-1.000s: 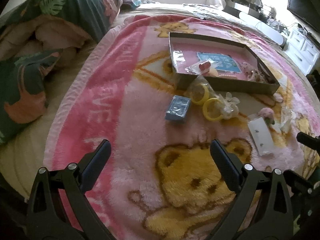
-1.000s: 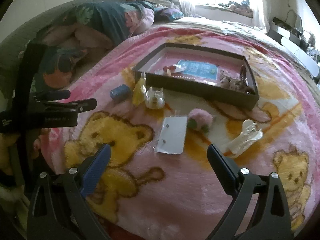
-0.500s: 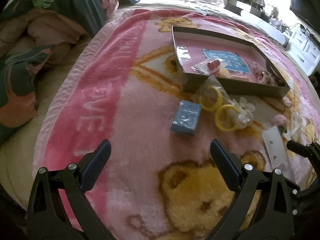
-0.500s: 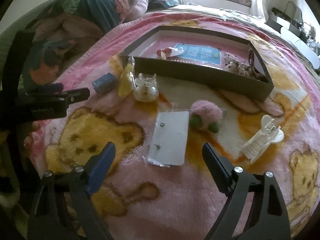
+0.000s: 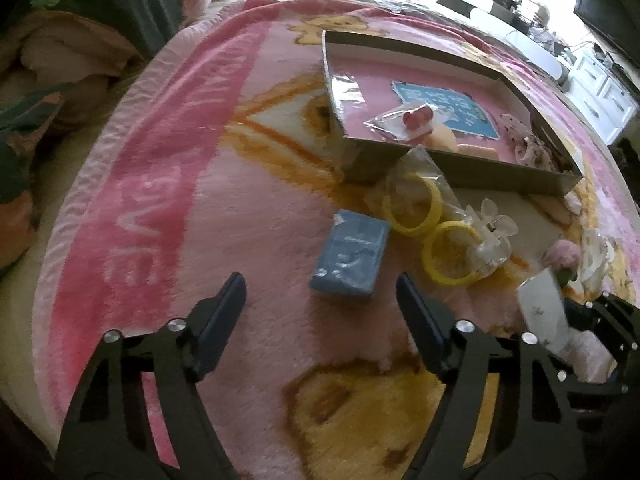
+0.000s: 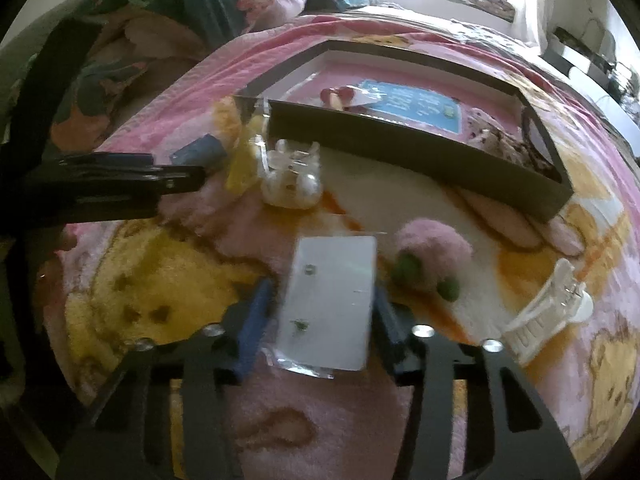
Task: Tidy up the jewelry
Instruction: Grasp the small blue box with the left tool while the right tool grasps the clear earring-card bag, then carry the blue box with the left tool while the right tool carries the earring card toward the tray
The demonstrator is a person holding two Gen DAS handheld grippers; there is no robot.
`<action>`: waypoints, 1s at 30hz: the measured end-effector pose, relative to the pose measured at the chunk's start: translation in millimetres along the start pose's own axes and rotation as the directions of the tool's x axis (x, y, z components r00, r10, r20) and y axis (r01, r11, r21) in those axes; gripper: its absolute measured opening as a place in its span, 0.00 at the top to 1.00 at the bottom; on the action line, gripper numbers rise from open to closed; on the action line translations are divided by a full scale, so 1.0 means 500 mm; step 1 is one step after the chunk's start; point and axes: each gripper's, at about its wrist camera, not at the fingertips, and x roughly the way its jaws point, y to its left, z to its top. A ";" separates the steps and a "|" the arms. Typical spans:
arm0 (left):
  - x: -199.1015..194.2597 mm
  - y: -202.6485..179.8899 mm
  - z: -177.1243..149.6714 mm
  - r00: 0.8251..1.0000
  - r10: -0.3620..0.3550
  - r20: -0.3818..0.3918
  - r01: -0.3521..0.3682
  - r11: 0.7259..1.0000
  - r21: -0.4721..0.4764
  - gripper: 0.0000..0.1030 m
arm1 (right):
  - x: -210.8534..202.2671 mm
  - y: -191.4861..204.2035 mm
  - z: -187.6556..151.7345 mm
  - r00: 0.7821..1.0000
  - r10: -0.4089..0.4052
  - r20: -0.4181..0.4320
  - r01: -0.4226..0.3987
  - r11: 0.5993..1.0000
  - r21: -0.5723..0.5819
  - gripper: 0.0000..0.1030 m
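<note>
While the left tool (image 5: 320, 304) hovers spread wide just before the blue box (image 5: 351, 257) on the blanket (image 5: 160, 200), the right tool (image 6: 320, 320) brackets the white earring card (image 6: 330, 300), contact unclear.

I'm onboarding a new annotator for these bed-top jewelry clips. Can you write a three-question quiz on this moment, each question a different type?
1. True or false: the left gripper is open, with the blue box lying ahead of its fingertips.
2. Multiple choice: what lies between the right gripper's fingers? A) the white hair claw B) the white earring card C) the pink pompom
3. Fill in: the yellow bangles lie on the blanket, outside the open ____.

Key: 1 true; 2 B; 3 box tray.
</note>
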 end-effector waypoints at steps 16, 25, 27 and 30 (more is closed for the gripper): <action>0.020 -0.019 0.016 0.997 -0.070 -0.027 0.070 0.997 0.016 0.72 | -0.029 0.032 -0.017 0.995 0.099 -0.018 -0.099 0.995 -0.031 0.61; -0.007 -0.018 -0.001 0.997 -0.079 -0.015 0.079 0.997 0.011 0.72 | -0.043 0.042 -0.019 0.992 0.124 -0.014 -0.125 0.992 -0.033 0.61; -0.017 -0.015 -0.005 0.997 -0.077 -0.009 0.077 0.997 0.006 0.72 | -0.048 0.046 -0.020 0.991 0.133 -0.012 -0.134 0.990 -0.036 0.61; -0.035 -0.012 -0.010 0.997 -0.076 0.003 0.076 0.997 0.001 0.72 | -0.056 0.052 -0.019 0.989 0.147 -0.010 -0.148 0.988 -0.038 0.61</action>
